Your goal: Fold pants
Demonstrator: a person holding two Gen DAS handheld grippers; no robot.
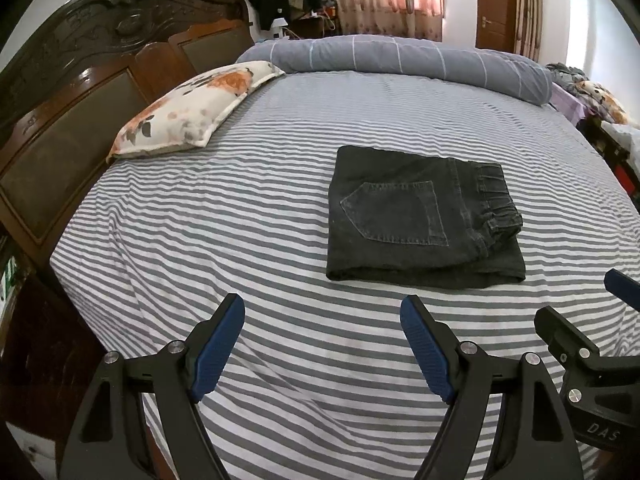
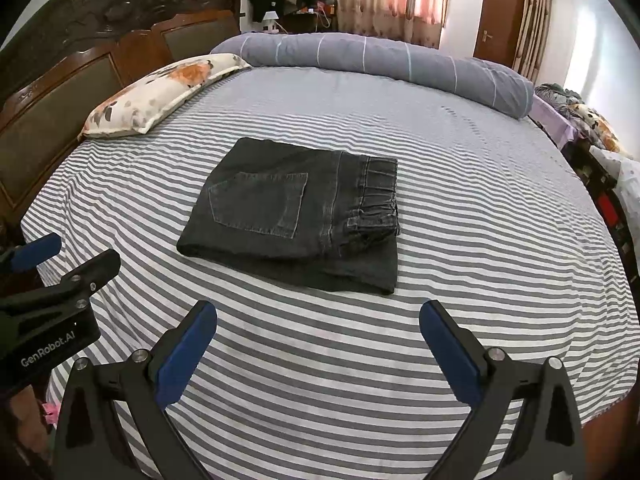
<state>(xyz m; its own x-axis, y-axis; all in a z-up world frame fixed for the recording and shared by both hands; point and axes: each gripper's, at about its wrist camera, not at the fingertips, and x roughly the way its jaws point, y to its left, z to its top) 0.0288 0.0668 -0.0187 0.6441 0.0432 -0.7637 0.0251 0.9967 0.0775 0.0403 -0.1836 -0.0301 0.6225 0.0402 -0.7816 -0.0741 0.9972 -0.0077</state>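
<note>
Folded black denim pants (image 1: 424,216) mid-bed on grey-and-white striped sheet (image 1: 280,208) — back pocket up, left gripper (image 1: 322,344) and right gripper (image 2: 318,344) both spread apart, clear of cloth, floral pillow (image 1: 192,110) by dark carved wooden headboard (image 1: 80,80)

Pants (image 1: 424,216) folded on the bed (image 1: 280,248), pillow (image 1: 192,112) behind-left by the headboard (image 1: 80,92), rolled quilt (image 1: 400,58) along the far edge, left gripper (image 1: 322,320) and right gripper (image 2: 318,322) before the pants, apart
</note>
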